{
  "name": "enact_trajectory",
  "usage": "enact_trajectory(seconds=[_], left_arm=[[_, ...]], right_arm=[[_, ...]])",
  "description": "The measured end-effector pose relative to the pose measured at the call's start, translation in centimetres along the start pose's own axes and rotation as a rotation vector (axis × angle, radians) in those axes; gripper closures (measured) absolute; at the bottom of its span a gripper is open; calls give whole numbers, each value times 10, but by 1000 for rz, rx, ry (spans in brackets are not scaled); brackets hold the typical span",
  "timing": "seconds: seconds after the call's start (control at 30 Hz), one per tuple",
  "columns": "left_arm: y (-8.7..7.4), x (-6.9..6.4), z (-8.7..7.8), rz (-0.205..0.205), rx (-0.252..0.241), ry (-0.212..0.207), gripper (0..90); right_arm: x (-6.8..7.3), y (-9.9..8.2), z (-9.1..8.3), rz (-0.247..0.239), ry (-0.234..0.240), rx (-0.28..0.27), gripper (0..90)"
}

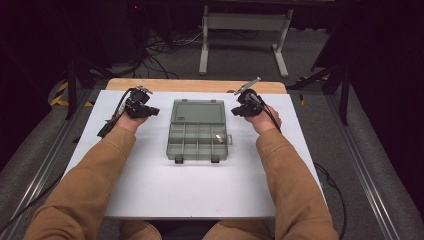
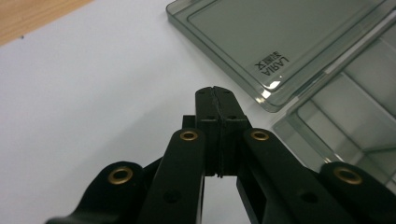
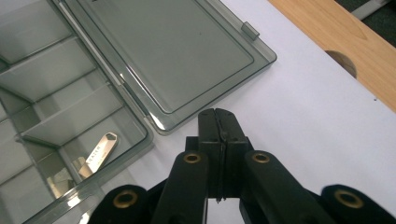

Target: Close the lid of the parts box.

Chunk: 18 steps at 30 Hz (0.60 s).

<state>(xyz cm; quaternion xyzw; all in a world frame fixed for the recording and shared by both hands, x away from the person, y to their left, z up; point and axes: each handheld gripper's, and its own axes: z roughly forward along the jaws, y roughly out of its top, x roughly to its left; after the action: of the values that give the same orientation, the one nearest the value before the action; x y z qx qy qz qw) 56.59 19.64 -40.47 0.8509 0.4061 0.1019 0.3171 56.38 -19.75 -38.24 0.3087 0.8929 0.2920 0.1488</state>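
Looking down from the high view, I see the open plastic box (image 1: 198,131) at the table's (image 1: 150,185) centre, lid laid flat toward twelve o'clock. My left gripper (image 1: 142,108) sits at its ten o'clock, my right gripper (image 1: 243,108) at its two o'clock, both just beside the lid, fingers (image 2: 215,100) pressed together, holding nothing. A metal piece (image 3: 98,153) lies in one corner compartment.

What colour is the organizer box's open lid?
Translucent smoky grey lid, clearest in the right gripper view.
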Motion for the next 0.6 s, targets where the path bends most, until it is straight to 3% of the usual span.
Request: enact_trajectory(seconds=[0.1, 0.37, 0.6], left_arm=[[-2, 4, 5, -21, 6, -19, 900], [-3, 0, 20, 6, 29, -25, 900], [-3, -3, 33, -7, 32, -27, 900]], right_arm=[[-2, -1, 3, 0, -6, 7, 900], [-6, -4, 14, 13, -7, 25, 900], [-8, -8, 24, 29, -1, 45, 900]])
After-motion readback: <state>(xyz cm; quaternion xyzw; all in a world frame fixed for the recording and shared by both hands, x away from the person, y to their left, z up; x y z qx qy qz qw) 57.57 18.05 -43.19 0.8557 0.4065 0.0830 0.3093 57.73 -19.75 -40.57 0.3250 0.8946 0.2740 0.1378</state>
